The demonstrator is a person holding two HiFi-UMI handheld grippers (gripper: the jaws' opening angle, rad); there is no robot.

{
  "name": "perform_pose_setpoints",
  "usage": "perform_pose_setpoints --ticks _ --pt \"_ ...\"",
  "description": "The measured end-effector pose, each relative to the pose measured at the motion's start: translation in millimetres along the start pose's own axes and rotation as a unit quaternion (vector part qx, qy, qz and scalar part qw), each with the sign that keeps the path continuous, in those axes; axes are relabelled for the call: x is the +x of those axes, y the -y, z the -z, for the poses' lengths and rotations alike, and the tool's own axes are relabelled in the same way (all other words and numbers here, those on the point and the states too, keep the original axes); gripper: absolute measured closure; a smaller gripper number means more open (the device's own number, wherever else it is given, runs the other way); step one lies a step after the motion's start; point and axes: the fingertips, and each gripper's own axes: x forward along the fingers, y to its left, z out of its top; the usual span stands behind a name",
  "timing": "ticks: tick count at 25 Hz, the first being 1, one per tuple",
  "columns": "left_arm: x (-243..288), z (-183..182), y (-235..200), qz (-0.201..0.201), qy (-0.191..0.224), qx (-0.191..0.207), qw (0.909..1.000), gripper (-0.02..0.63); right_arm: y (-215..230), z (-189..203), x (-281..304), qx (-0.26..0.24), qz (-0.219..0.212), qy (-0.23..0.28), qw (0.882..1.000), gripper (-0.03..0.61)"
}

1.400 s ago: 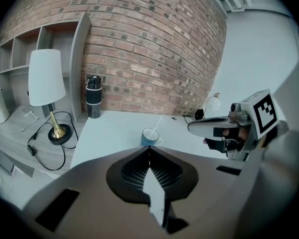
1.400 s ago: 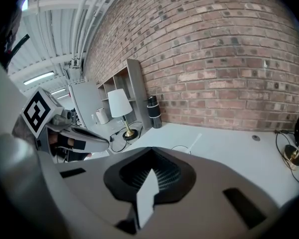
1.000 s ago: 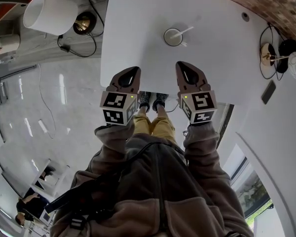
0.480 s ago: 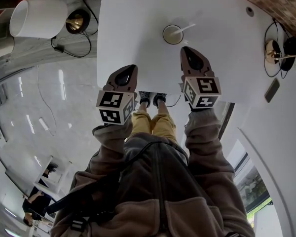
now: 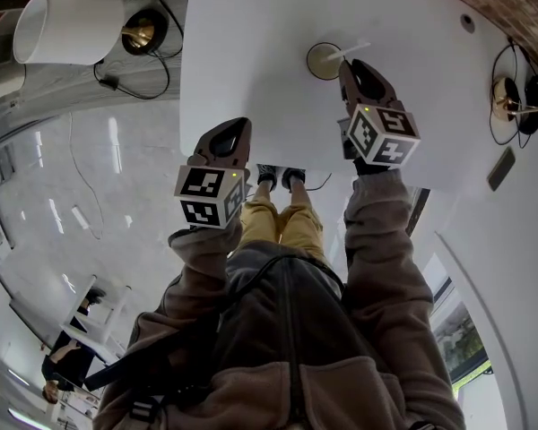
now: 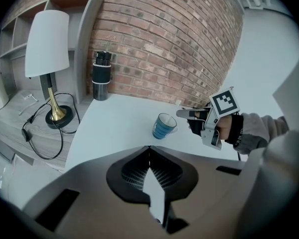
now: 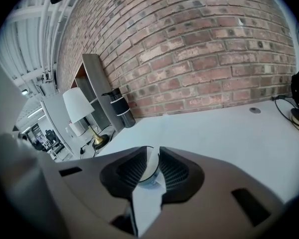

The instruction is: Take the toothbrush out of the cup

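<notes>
A blue striped cup (image 5: 322, 61) (image 6: 163, 126) stands on the white table (image 5: 251, 52). A white toothbrush (image 5: 351, 51) leans out of it to the right. My right gripper (image 5: 350, 64) (image 6: 185, 114) is just right of the cup, its tips close under the toothbrush handle. Its jaws stand a little apart, and the cup (image 7: 148, 172) shows through the narrow gap. Whether anything is touched I cannot tell. My left gripper (image 5: 238, 125) (image 6: 149, 148) hangs over the table's near edge, well short of the cup, jaws shut and holding nothing.
A white-shaded lamp (image 5: 67, 27) (image 6: 48, 44) with a brass base and cables stands left of the table. A dark cylinder (image 6: 101, 76) (image 7: 120, 107) stands at the brick wall. Cables and a second brass base (image 5: 511, 88) lie right, near a dark flat object (image 5: 500, 168).
My right gripper has moved forward across the table, from near the front edge up to the cup's right side. The left gripper has barely moved.
</notes>
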Motion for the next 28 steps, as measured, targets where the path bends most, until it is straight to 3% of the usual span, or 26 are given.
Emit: perform_pose_setpoints --ticks 14,28 --pt "-5.5 10.6 -8.1 -0.006 -0.006 -0.011 0.9999 0.608 0.5 -5.3 26.3 0.008 0.011 -0.001 1.0 0.517" --pt "-16.6 3.7 -0.9 -0.002 0.009 -0.004 1.0 0.609 -18.9 -22.7 5.9 -0.052 -0.005 0.031 0.998 0.532"
